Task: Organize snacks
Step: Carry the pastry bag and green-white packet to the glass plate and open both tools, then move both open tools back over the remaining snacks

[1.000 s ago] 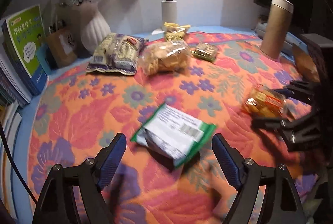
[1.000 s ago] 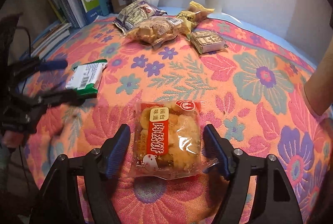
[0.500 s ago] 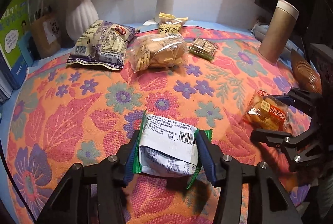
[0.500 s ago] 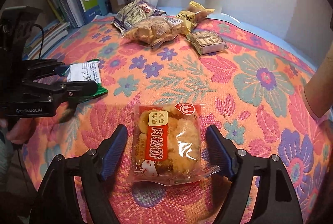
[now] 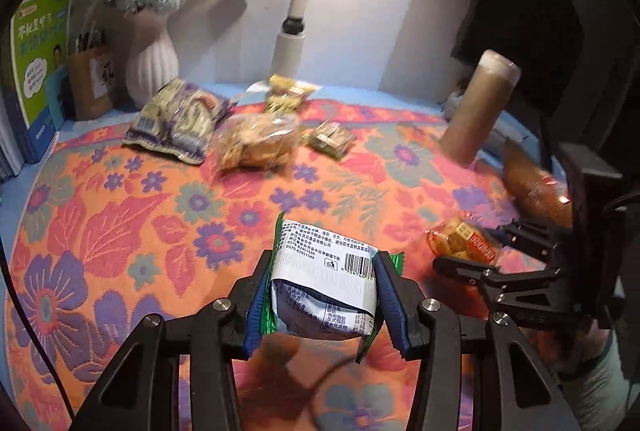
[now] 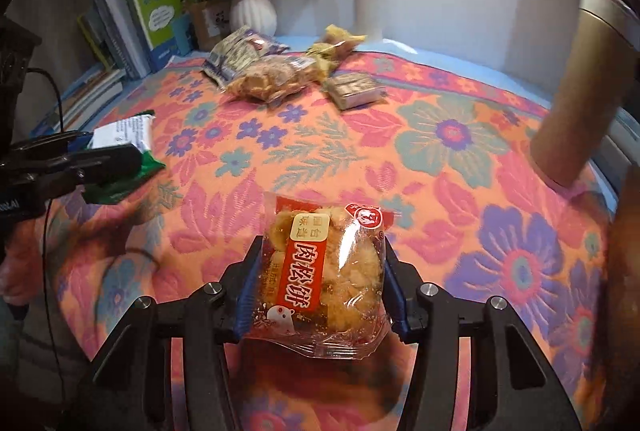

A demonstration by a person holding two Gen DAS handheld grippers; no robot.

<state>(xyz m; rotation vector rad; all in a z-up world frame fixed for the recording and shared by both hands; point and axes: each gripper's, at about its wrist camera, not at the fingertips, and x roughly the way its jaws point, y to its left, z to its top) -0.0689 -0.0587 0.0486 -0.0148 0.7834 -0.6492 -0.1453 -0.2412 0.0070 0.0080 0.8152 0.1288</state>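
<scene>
**Blue pads grip two snacks at once**

Blue-padded jaws of the left gripper (image 5: 323, 301) pinch the green-edged white packet (image 5: 324, 295); the right gripper (image 6: 318, 291) pinches the red-labelled pastry pack (image 6: 324, 279). Both packs hang above the floral cloth (image 6: 460, 151) near its front edge. Best carried level, lightly squeezed, toward the snack pile (image 6: 272, 75) at the back edge.

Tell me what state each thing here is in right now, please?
left gripper: shut on the green-and-white snack packet, lifted off the cloth.
right gripper: shut on the red-labelled pastry packet.
purple snack bag: lying flat near the vase.
clear bag of biscuits: lying beside it, sealed.
small green packet: lying flat.
brown tumbler: upright, lid on.
</scene>
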